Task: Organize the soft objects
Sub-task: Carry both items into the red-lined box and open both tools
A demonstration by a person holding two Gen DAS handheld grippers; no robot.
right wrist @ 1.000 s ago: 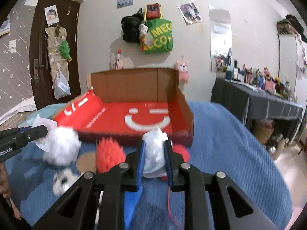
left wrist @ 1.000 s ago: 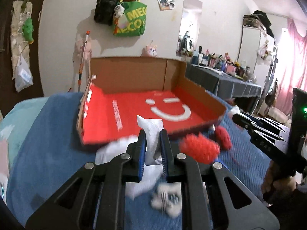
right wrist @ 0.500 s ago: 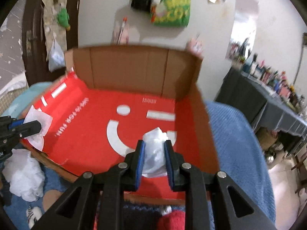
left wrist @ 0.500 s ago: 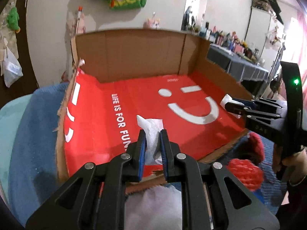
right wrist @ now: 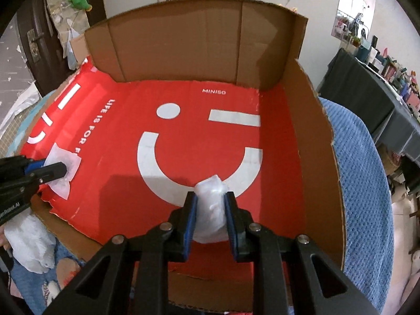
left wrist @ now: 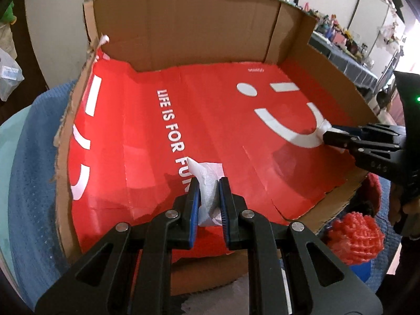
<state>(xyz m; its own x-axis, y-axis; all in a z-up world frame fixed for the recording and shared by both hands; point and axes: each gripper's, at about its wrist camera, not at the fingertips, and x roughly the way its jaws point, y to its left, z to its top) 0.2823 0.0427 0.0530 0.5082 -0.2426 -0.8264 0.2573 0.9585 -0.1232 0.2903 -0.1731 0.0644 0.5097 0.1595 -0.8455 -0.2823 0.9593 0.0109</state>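
Red lining with a white smiley covers the floor of the open cardboard box (right wrist: pixel 309 136), which sits on a blue blanket (right wrist: pixel 367 183). Over it, the left gripper (left wrist: pixel 208 199) has its jaws clenched on a white tissue (left wrist: pixel 207 181), and the right gripper (right wrist: pixel 210 218) grasps a white, possibly plastic-wrapped wad (right wrist: pixel 211 210). A red fuzzy ball (left wrist: pixel 354 236) lies outside the box's near edge.

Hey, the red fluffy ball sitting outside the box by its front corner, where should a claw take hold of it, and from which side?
Take the red fluffy ball across its rounded middle, coming down from above and the near side. It is roundish and looks squashy, with no handle or edge, and the cardboard box wall blocks the far side. Both claws are busy with white wads now.
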